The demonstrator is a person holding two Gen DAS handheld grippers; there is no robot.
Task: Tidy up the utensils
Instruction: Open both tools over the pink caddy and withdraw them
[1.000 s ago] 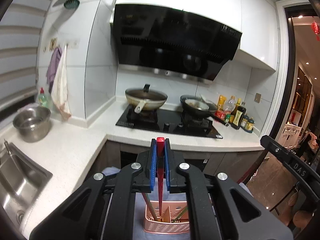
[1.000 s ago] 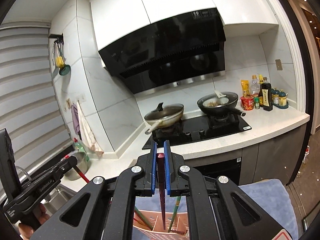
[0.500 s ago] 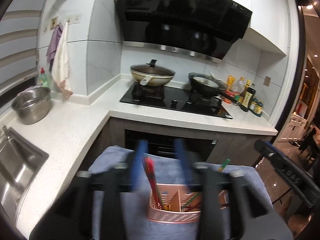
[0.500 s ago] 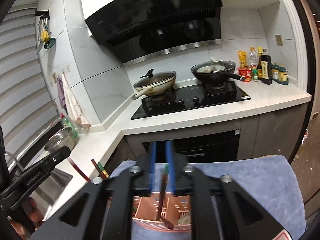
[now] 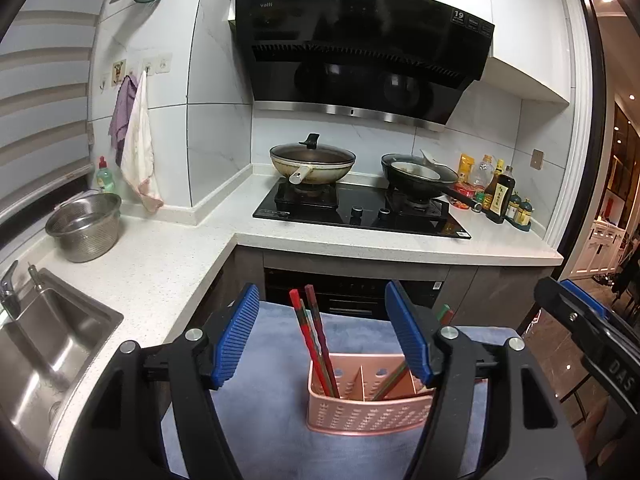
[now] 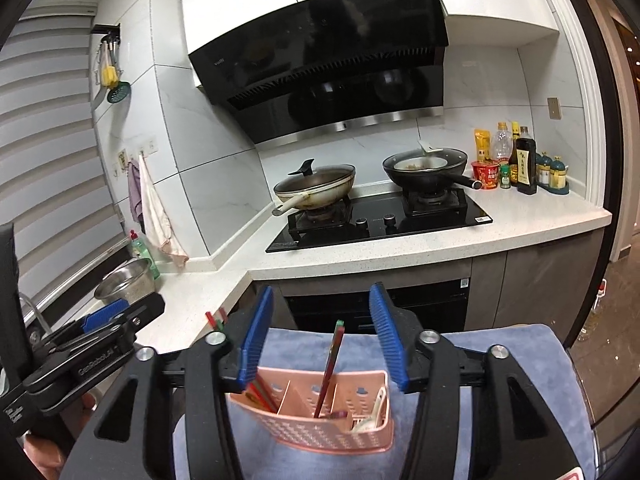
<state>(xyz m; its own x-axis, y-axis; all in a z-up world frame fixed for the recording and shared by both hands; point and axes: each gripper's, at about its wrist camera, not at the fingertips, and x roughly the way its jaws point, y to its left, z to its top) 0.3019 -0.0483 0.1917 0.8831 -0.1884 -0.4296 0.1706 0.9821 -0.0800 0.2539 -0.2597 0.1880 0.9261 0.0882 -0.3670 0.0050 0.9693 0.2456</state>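
Note:
A pink perforated utensil caddy (image 5: 368,408) stands on a blue towel (image 5: 272,420). Red chopsticks (image 5: 314,336) lean upright in its left compartment; more chopsticks (image 5: 394,376) lean in a right one. My left gripper (image 5: 324,332) is open and empty just above the caddy. In the right wrist view the caddy (image 6: 320,420) holds a red chopstick (image 6: 330,364) in its middle compartment and a white spoon (image 6: 372,416) at the right. My right gripper (image 6: 322,336) is open and empty above it. The left gripper (image 6: 100,344) shows at that view's left.
An L-shaped white counter (image 5: 160,264) carries a steel colander (image 5: 86,226), a sink (image 5: 44,344), a black hob (image 5: 360,208) with two pans (image 5: 312,158), and sauce bottles (image 5: 496,196). Cloths (image 5: 138,148) hang on the wall. The right gripper (image 5: 592,340) shows at right.
Both grippers were shut on red chopsticks above the caddy. Both have opened, and the chopsticks now stand in the caddy. Both grippers have drawn back a little.

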